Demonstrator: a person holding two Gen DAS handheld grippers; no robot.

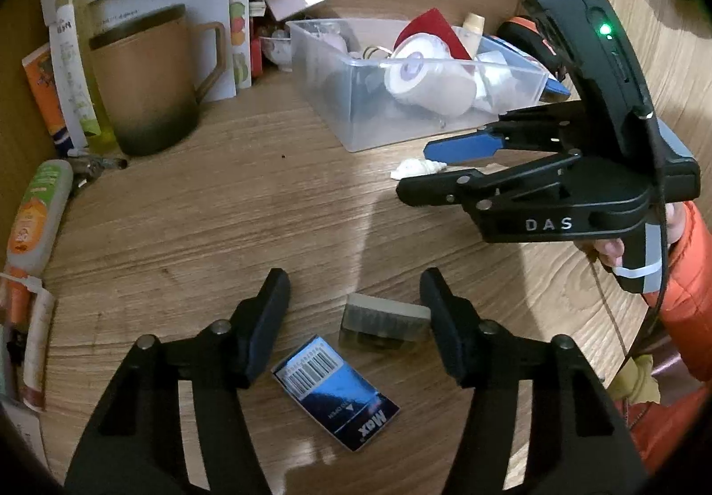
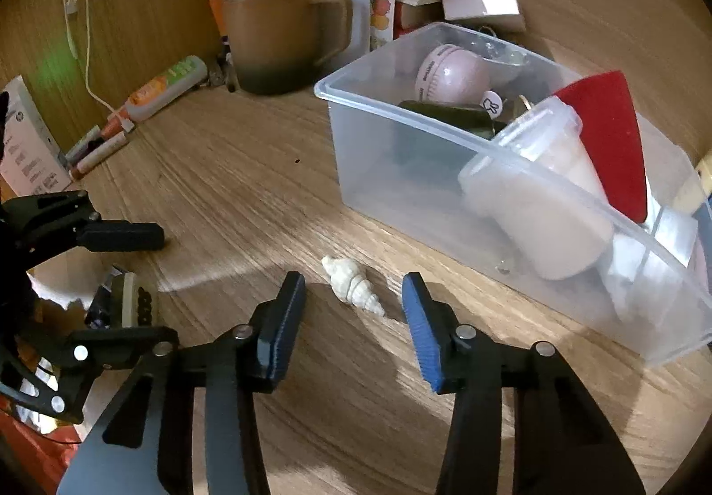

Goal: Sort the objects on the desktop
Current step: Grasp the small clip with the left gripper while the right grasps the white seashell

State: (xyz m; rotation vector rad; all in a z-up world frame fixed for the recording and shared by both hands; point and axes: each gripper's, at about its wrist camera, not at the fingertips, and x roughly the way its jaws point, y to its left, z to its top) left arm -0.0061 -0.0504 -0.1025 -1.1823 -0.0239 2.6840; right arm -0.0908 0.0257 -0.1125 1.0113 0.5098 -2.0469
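A small white spiral seashell (image 2: 353,286) lies on the wooden desk just ahead of my right gripper (image 2: 353,317), between its open blue-padded fingers, and no pad touches it. In the left wrist view the right gripper (image 1: 411,169) straddles the seashell (image 1: 418,168) from the right. My left gripper (image 1: 356,308) is open over a grey rectangular block (image 1: 382,319) that sits beside its right finger, and a blue Max staple box (image 1: 338,397) lies nearer the camera. The right wrist view has the left gripper (image 2: 169,286) around the grey block (image 2: 131,303).
A clear plastic bin (image 2: 400,112) holding a cup, a red piece and other items stands right of the shell. A brown mug (image 1: 147,81), papers and tubes (image 1: 40,210) line the back left. A hand in an orange sleeve (image 1: 685,295) holds the right gripper.
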